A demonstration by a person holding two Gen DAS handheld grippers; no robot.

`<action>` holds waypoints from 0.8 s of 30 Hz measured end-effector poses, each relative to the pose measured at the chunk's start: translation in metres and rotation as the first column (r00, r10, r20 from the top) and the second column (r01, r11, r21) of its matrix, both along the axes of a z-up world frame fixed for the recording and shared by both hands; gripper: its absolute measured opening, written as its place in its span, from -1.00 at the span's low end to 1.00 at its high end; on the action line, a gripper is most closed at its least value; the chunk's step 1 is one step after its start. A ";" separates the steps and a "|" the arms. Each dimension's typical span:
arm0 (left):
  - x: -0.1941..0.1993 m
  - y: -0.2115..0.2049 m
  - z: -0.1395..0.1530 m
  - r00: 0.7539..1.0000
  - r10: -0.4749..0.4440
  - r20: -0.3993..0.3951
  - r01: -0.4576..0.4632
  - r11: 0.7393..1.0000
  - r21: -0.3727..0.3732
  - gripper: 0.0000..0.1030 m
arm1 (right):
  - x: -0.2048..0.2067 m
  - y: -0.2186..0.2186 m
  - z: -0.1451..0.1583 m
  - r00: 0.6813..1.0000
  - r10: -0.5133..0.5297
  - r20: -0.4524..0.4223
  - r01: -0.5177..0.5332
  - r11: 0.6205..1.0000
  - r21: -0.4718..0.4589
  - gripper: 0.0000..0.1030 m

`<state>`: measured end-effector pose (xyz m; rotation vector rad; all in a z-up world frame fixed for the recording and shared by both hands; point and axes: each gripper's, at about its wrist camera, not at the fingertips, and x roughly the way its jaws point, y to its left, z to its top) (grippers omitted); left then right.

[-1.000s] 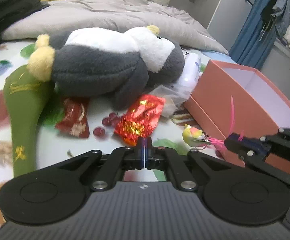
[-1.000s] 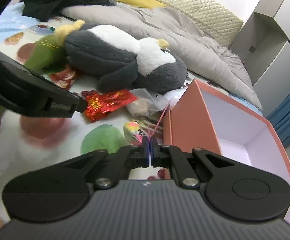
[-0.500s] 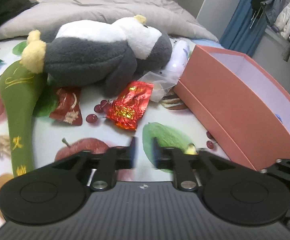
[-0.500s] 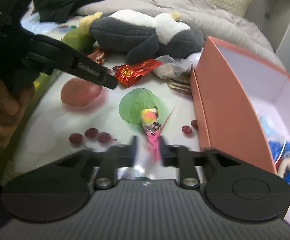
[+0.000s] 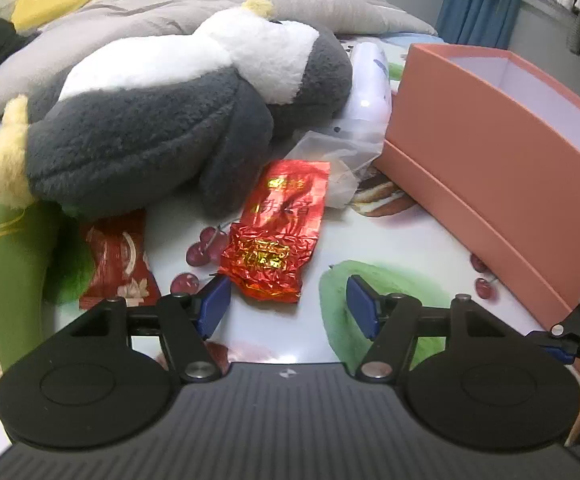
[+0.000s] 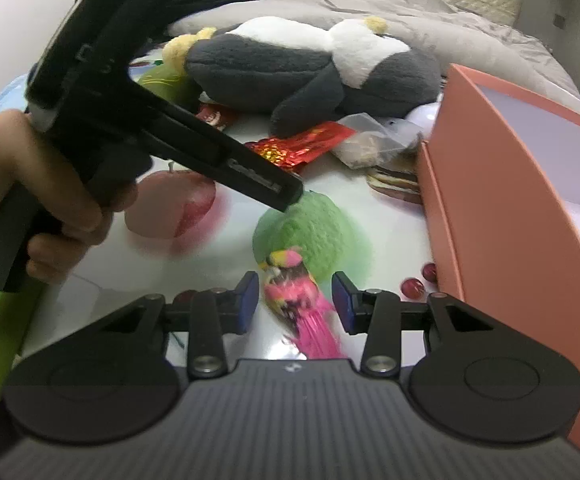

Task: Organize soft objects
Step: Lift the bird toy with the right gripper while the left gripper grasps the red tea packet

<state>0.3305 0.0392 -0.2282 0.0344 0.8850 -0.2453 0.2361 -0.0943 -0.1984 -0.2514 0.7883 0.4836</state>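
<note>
Lying on the fruit-print bed sheet (image 6: 390, 216) beside the salmon box (image 6: 502, 208), small pink-and-yellow feathered bird toy (image 6: 294, 292), blurred, between the parted pads of the right hand-held gripper (image 6: 295, 306), untouched, left hand-held gripper (image 5: 288, 304) just opening wider, empty, near a red foil packet (image 5: 278, 232).

Open sheet (image 5: 274, 344) between plush penguin (image 5: 162, 120) and pink box (image 5: 502, 176); foil packet (image 5: 278, 236) midway.

Grey-white plush penguin (image 5: 162, 120) on side; pink-feathered toy bird (image 6: 294, 292) beside salmon box (image 6: 502, 208)
</note>
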 end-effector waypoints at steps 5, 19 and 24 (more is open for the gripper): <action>0.008 0.001 0.000 1.000 -0.001 0.014 0.000 0.999 0.033 0.36 | 0.007 0.005 -0.009 0.999 0.035 -0.017 -0.035 0.999 0.000 -0.33; 0.035 0.006 -0.002 0.999 -0.037 0.027 0.036 0.998 0.058 0.38 | 0.018 -0.011 -0.006 0.999 -0.008 -0.049 0.010 0.999 0.043 -0.35; 0.034 0.006 -0.003 0.999 -0.029 0.025 0.028 0.999 0.040 0.20 | 0.019 -0.016 -0.007 0.998 -0.033 -0.062 0.036 0.998 0.051 -0.35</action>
